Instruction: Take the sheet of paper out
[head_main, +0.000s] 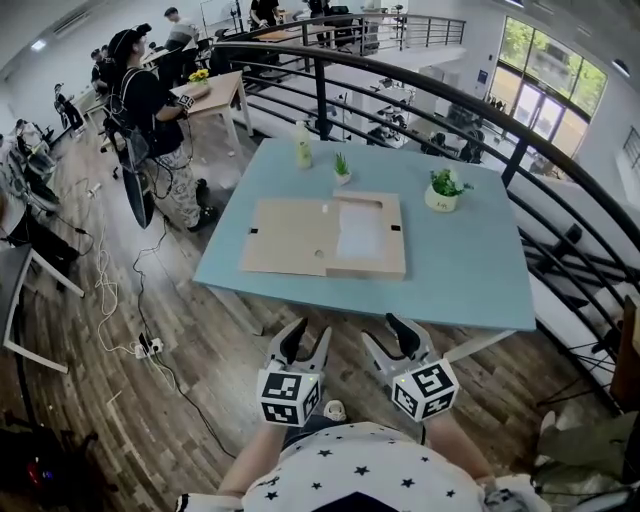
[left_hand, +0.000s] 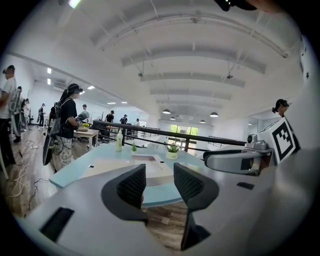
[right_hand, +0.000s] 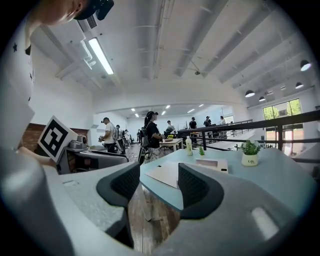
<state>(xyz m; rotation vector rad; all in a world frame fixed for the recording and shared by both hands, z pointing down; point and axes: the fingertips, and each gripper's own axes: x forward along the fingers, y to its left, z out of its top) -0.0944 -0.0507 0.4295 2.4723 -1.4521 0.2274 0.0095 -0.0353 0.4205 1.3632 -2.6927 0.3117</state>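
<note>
A flat tan cardboard folder (head_main: 325, 238) lies open on the light blue table (head_main: 470, 270), with a white sheet of paper (head_main: 360, 230) on its right half. The folder also shows in the left gripper view (left_hand: 150, 167) and in the right gripper view (right_hand: 172, 172). My left gripper (head_main: 307, 342) and right gripper (head_main: 390, 335) hover side by side close to my body, short of the table's near edge. Both stand open with nothing between their fingers. Seen from the left gripper view, the left gripper (left_hand: 160, 186) points at the table; so does the right gripper (right_hand: 160, 184) in its own view.
On the table's far side stand a pale bottle (head_main: 303, 147), a small plant (head_main: 342, 168) and a potted plant in a white pot (head_main: 442, 190). A black railing (head_main: 560, 160) curves behind the table. A person (head_main: 150, 120) stands to the left, with cables (head_main: 110, 290) on the wooden floor.
</note>
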